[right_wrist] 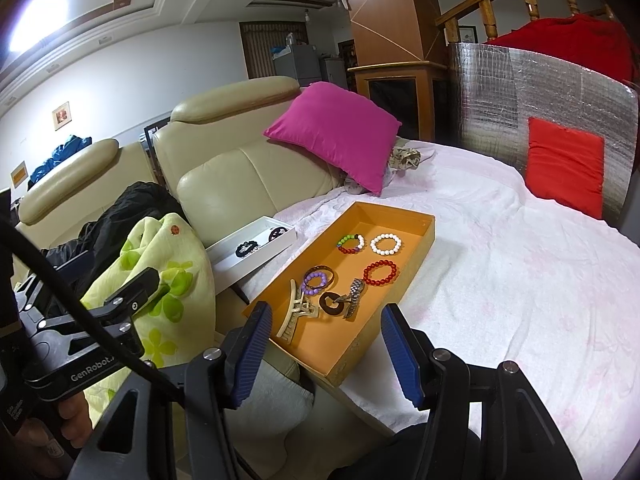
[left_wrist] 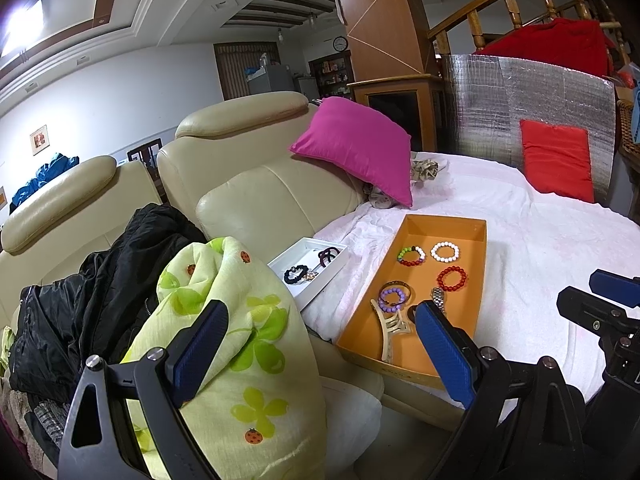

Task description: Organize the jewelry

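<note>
- The left tongs (left_wrist: 320, 344) were spread wide with nothing between the blue pads, held back over the sofa edge beside a green floral cloth (left_wrist: 236, 344).
- The right tongs (right_wrist: 326, 350) were likewise wide open and empty, poised just short of the near end of the orange tray (right_wrist: 424, 236).
- The orange tray lay on a white blanket (right_wrist: 520, 280), its long axis running away from the tongs and slanting to the right.
- At its far end sat a multicolour bead bracelet (right_wrist: 351, 244), a white bead bracelet (right_wrist: 386, 244) and a red bead bracelet (right_wrist: 381, 273), each apart from the others.
- At the near end, crowded together, lay a purple bead bracelet (right_wrist: 316, 281), a brown ring piece (right_wrist: 331, 303), a metal watch (right_wrist: 354, 298) and a beige hair claw (right_wrist: 294, 316), the claw's length roughly in line with the tray.
- A white box (right_wrist: 224, 254) holding a dark bracelet (right_wrist: 247, 249) stood to the left of the tray, against the sofa.
- Judging by position, the right tongs were nearer the crowded near end, which lay straight ahead; the white box was better placed for the left.
</note>
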The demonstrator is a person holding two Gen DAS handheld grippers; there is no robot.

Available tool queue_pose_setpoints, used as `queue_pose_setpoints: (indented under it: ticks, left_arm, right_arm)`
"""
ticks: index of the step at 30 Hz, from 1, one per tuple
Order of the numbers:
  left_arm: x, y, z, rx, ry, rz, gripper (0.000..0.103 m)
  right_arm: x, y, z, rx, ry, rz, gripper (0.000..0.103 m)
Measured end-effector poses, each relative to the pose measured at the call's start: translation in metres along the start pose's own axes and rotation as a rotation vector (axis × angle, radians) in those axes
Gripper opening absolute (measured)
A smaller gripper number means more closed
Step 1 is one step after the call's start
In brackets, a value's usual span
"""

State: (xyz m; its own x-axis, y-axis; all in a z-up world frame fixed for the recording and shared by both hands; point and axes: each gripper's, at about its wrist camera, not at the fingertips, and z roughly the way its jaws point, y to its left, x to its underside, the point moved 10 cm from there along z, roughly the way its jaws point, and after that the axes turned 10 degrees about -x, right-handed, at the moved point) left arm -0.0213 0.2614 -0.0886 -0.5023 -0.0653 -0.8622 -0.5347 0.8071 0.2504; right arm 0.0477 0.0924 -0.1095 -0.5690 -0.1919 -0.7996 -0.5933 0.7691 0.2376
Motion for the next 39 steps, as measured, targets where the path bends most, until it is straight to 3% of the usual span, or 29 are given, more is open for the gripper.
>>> queue_pose_setpoints:
  ticks: [39]
  left_arm:
    - [0.0043,0.0062,0.0048,-0.016,0.010,-0.014,0.095]
  right_arm:
    - [-0.0042,0.0028,0.0051,0.004,0.000,0.000,0.062]
